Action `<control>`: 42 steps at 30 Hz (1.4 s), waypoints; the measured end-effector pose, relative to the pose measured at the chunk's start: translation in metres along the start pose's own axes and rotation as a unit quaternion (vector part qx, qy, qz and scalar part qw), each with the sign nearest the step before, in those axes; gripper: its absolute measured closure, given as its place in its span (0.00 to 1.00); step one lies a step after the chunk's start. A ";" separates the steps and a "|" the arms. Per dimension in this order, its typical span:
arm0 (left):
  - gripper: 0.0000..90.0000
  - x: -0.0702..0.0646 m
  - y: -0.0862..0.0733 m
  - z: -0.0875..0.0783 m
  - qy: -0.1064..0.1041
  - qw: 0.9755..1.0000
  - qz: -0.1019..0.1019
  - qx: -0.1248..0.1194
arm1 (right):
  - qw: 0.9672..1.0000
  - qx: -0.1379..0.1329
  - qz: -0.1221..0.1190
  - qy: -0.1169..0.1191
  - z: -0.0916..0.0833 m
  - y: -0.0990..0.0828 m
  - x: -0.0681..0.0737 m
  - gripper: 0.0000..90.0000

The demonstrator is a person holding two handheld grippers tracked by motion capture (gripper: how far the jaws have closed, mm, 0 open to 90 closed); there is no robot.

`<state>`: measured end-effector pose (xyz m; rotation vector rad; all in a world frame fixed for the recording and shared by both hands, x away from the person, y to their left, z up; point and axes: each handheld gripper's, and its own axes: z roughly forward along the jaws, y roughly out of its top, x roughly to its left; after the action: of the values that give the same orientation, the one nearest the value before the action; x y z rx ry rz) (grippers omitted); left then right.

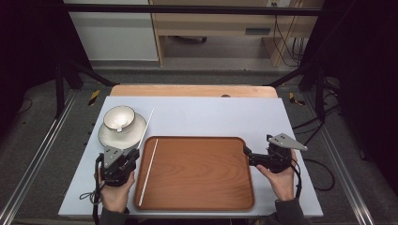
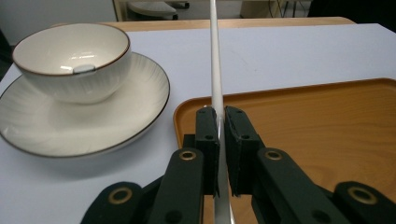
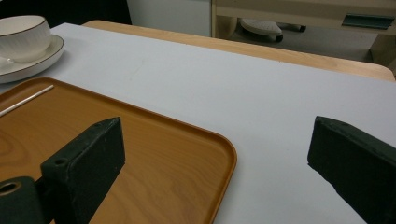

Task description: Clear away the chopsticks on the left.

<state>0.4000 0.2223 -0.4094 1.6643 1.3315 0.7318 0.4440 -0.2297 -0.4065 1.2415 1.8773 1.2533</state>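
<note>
My left gripper [image 1: 133, 154] [image 2: 222, 116] is shut on a thin white chopstick [image 1: 146, 126] [image 2: 215, 70]. The stick points away over the table, between the plate and the tray's left rim. A second white chopstick [image 1: 148, 168] [image 3: 25, 101] lies inside the brown wooden tray [image 1: 197, 173] [image 2: 308, 121] [image 3: 140, 154] along its left side. A white bowl [image 1: 119, 117] [image 2: 70, 60] [image 3: 23, 35] sits on a white plate [image 1: 109, 137] [image 2: 140, 107] [image 3: 49, 58] at the table's far left. My right gripper [image 1: 248, 156] [image 3: 215, 129] stands open at the tray's right rim, holding nothing.
A pale blue mat [image 1: 220, 117] covers the wooden table [image 1: 192, 90]. Dark frame posts stand at both sides, and cables lie on the floor to the right. A desk stands beyond the table.
</note>
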 end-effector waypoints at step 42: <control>0.94 -0.039 -0.072 0.023 0.018 0.998 -0.044 0.050 | 1.000 0.013 -0.011 0.000 0.007 -0.002 0.006 0.05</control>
<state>0.3759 0.1833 -0.4811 1.6663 1.4783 0.6564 0.4464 -0.2220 -0.4106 1.2310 1.9072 1.2205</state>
